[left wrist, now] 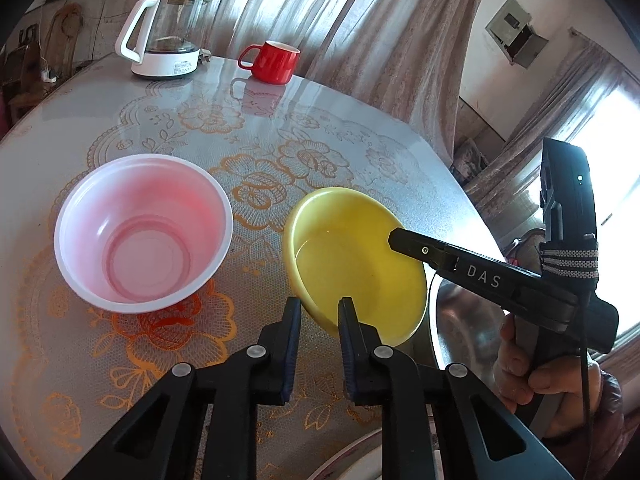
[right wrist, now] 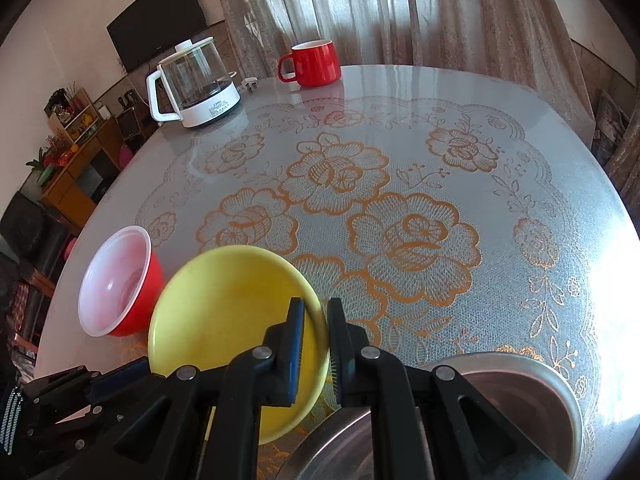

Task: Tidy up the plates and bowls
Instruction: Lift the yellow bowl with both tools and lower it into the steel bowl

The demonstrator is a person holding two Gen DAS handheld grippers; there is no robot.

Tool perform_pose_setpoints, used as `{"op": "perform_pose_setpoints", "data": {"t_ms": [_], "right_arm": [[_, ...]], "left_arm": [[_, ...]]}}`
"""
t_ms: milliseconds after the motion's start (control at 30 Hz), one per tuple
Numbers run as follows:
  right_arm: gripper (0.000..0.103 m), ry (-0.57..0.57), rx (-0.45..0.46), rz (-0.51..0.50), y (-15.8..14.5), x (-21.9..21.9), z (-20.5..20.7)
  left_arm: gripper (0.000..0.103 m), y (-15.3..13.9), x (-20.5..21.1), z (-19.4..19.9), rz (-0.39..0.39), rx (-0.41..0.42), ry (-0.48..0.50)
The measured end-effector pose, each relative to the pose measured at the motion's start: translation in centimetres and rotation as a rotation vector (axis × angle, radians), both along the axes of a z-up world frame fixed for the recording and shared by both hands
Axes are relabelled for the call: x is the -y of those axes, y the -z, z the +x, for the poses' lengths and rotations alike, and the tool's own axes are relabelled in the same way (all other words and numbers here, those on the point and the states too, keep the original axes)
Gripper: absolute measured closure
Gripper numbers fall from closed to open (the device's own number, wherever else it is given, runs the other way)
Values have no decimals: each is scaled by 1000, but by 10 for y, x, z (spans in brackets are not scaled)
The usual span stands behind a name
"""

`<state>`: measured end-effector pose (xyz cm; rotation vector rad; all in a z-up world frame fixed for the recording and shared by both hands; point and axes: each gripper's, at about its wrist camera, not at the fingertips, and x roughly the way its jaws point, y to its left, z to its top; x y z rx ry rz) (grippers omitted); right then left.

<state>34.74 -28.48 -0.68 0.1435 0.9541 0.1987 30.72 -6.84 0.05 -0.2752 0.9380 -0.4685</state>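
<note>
A yellow plate point(left wrist: 352, 264) is tilted above the table, held at both rims. My left gripper point(left wrist: 319, 308) is shut on its near rim. My right gripper point(right wrist: 317, 312) is shut on its right rim; it also shows in the left wrist view point(left wrist: 400, 240) reaching in from the right. The plate also shows in the right wrist view point(right wrist: 228, 320). A red bowl with a white inside point(left wrist: 144, 232) stands on the table left of the plate, also in the right wrist view point(right wrist: 120, 280). A steel bowl point(right wrist: 520, 400) sits at the near right, below the plate's edge.
A glass kettle on a white base point(left wrist: 168, 32) and a red mug point(left wrist: 274, 60) stand at the far side of the round table with the lace-patterned cover point(right wrist: 400, 208). A white plate rim point(left wrist: 360, 456) shows at the bottom. Curtains hang behind.
</note>
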Motion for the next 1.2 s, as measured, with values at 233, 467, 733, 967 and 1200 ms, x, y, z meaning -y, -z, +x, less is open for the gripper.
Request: {"op": "perform_pose_setpoints", "data": {"t_ms": [233,467,733,967,1200], "right_arm": [[94,34,59,56,-23,11,-24],[95,84,102,62,-40,35,-61],[95,193,90,43,-35,78,-102],[95,270,36,40,-12,106,-119],[95,284,7,-22,5,109,-123]], "left_arm": [[84,-25,8,-16,12,69,24],[84,-40,31,-37,6,98,103],[84,-35,82,-52,44,72,204],[84,-14,113,-52,89,11,248],[84,-2,123,-54,119,-10,261]]}}
